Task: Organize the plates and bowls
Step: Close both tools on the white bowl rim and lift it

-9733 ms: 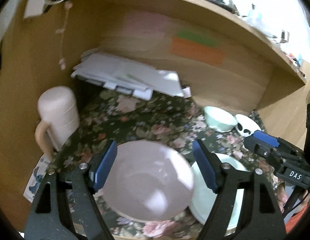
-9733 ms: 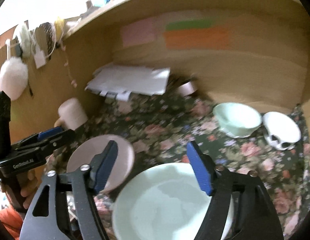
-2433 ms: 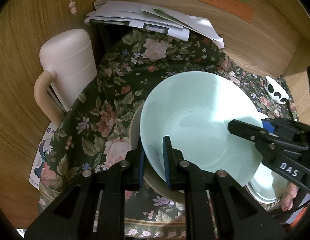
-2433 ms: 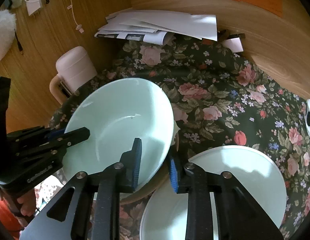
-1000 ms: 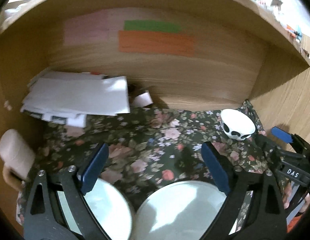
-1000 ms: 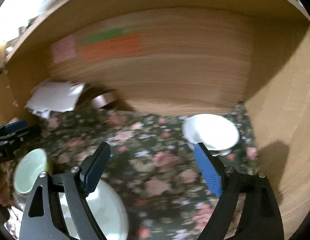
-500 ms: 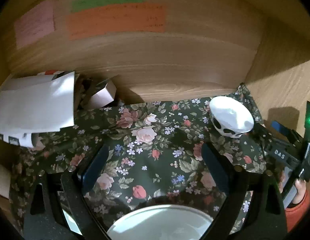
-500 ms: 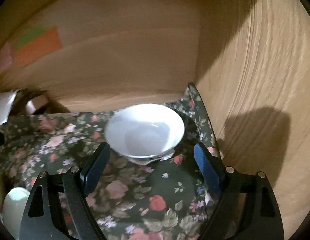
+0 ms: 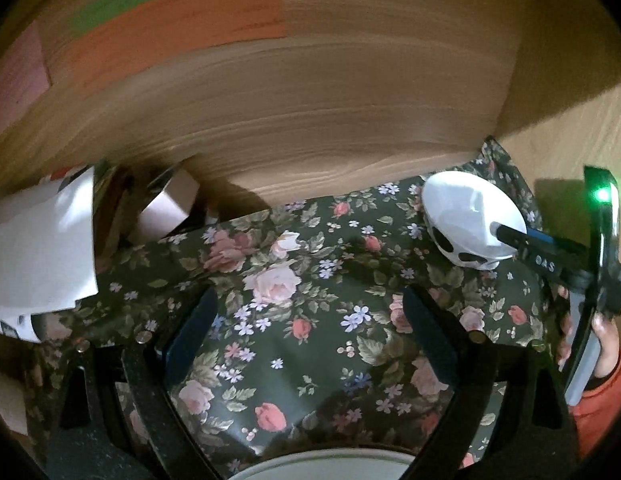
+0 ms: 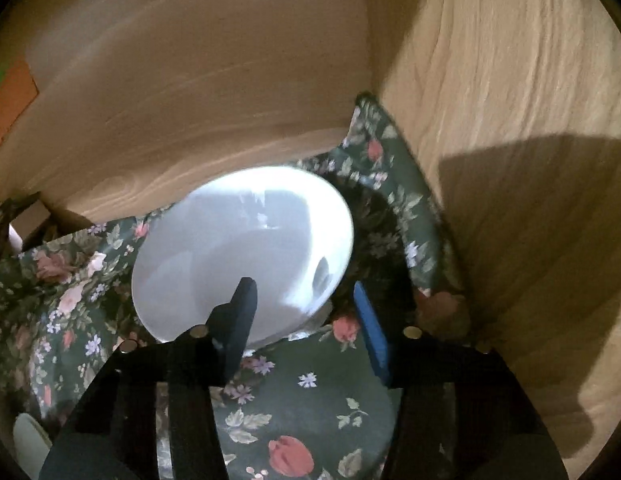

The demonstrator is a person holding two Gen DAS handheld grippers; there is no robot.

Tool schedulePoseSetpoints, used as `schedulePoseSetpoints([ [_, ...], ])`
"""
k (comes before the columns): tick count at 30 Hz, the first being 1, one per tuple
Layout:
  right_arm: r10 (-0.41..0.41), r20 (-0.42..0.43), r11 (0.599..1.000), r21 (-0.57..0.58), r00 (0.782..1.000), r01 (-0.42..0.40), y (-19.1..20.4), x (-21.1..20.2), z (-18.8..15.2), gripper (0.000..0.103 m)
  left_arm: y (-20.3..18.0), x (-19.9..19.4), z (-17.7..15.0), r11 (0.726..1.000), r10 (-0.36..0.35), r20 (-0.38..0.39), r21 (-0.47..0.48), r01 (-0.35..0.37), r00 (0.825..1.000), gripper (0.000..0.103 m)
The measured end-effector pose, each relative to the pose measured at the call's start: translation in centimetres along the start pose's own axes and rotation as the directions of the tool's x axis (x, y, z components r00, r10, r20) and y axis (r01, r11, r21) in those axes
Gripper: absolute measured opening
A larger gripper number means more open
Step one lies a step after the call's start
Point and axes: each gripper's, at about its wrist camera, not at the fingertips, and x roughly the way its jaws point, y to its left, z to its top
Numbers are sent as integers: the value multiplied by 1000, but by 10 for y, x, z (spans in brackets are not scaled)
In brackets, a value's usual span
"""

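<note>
Both tongs are seen over a dark floral cloth (image 9: 310, 344) inside a wooden alcove. Nothing is gripped by the left gripper (image 9: 310, 320); its blue pads are spread wide above bare cloth. The right gripper's (image 10: 306, 312) jaws have just been closing around the near rim of the white bowl (image 10: 246, 248), one finger inside it and one outside; whether the pads already press cannot be told. The bowl is set in the far right corner, black patches marked on its outside (image 9: 470, 224). White letters, read roughly as "DAS", are printed on the right gripper's finger (image 9: 544, 263). A pale plate rim (image 9: 326, 466) is cut off below. Orange and green notes (image 9: 178, 28) are blurred beyond reading.
</note>
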Motion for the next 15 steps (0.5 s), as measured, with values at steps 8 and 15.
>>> schedulePoseSetpoints([
  [8,4,-7,998,-60,1000,-4,10,9,1,35,-20,11,7,999,6,2,44,-6,1000,95],
  [15,114,-61,985,-126,992,-121,25,-1,-9,27,-19,38,9,1000,4,-70,5,-4,998,89],
])
